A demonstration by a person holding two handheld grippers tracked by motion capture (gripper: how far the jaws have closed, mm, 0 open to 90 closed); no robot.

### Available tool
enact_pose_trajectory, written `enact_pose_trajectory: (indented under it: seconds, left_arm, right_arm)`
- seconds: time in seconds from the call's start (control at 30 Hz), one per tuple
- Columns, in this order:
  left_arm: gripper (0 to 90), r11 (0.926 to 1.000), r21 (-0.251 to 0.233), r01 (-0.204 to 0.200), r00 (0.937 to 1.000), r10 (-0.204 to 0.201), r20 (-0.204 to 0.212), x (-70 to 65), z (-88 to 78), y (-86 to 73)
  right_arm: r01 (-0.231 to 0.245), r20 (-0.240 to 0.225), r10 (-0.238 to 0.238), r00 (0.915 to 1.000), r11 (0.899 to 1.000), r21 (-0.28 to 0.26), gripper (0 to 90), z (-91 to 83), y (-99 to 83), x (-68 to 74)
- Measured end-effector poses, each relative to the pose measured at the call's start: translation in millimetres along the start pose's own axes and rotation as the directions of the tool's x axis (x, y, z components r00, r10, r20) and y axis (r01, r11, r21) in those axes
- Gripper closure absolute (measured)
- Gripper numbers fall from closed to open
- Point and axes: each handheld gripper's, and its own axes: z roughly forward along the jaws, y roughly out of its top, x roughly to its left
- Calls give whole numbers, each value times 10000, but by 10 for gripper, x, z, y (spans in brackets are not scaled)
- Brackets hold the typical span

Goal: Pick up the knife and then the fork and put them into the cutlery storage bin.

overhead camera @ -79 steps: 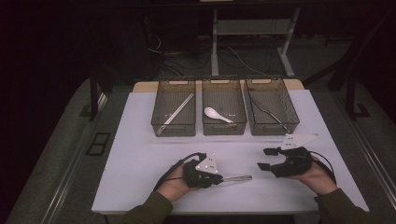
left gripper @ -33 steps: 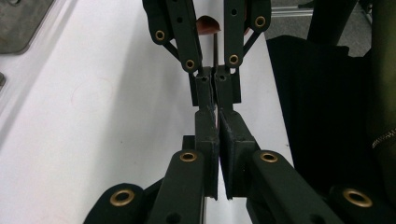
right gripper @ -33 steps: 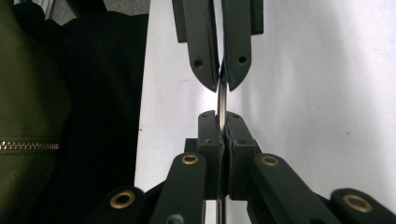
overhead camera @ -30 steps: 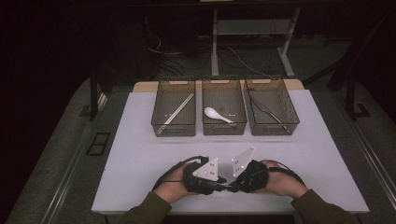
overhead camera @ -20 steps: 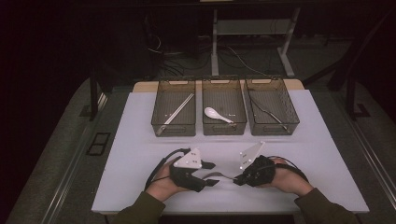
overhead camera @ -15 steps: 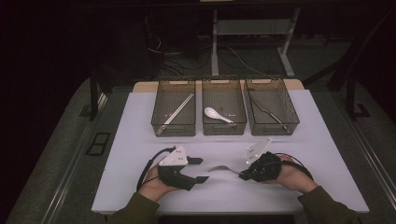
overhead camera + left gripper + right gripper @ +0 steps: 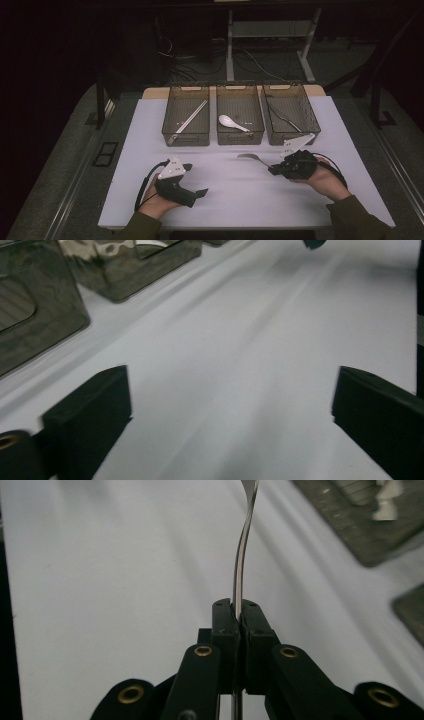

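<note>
We held the right gripper (image 7: 274,169) near the right edge of the white worktop (image 7: 150,130), just in front of the right-hand bin (image 7: 312,120). Its jaws were clamped tight on the handle of a metal utensil (image 7: 252,158), which stuck out toward the middle of the worktop and hung above the surface. In the right gripper view the thin curved handle (image 7: 241,560) ran straight out from between the closed pads (image 7: 222,615) and bent at its far end; we could not tell from the blurred tip whether it was a spoon or a fork.

Our left gripper (image 7: 201,188) sat low over the front left part of the worktop, well apart from the right one. Its jaws had just been opening and stood wide apart, with nothing between them; the left gripper view showed bare white surface between the two black fingers (image 7: 87,410).

Along the far edge of the worktop stood three smoky transparent bins in a row. The left bin (image 7: 170,127) held chopsticks (image 7: 192,116) lying on a slant, the middle bin (image 7: 222,131) held a white soup spoon (image 7: 231,122), and the right-hand bin held some thin metal cutlery (image 7: 287,119) that we could not make out further.
</note>
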Motion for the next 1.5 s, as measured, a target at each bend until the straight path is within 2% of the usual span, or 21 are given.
enact_pose_trajectory:
  seconds: [0.1,0.4,0.7,0.83,1.1,1.2,1.33,1.43,1.5]
  left_arm:
    - [0,10000,9,74,9999,-74,-79,0,-1,4]
    - [0,9998,158,-139,9999,139,-53,-9,27,-3]
    - [0,9998,161,-151,9998,154,-130,-9,31,-10]
    - [0,9998,157,-156,9997,159,-178,-10,36,-10]
    - [0,9996,195,-195,9996,199,-207,-17,45,-11]
    - [0,9996,197,-204,9996,208,-179,-22,47,-9]
    - [0,9996,168,-205,9997,207,-152,-23,48,-9]
    - [0,9997,168,-198,9997,201,-141,-23,49,-10]
    - [0,9997,175,-189,9997,191,-149,-24,50,-10]
  right_arm:
    - [-377,242,385,9990,9988,-327,868,-79,-3,-68]
    - [-746,669,817,9944,9919,-1033,868,-283,13,-244]
    - [-1187,1247,1428,9819,9760,-1824,868,-454,55,-429]
    - [-1380,1519,1700,9737,9698,-2013,868,-485,73,-488]
    - [-1868,2000,2429,9492,9465,-2631,869,-532,121,-659]
    - [-1931,2222,2545,9412,9449,-2645,868,-540,152,-742]
    - [-2146,2423,2840,9277,9368,-2762,868,-530,179,-872]
    - [-2335,2644,3050,9149,9342,-2696,869,-529,194,-986]
    - [-2475,2760,3252,9045,9271,-2813,869,-541,197,-1067]
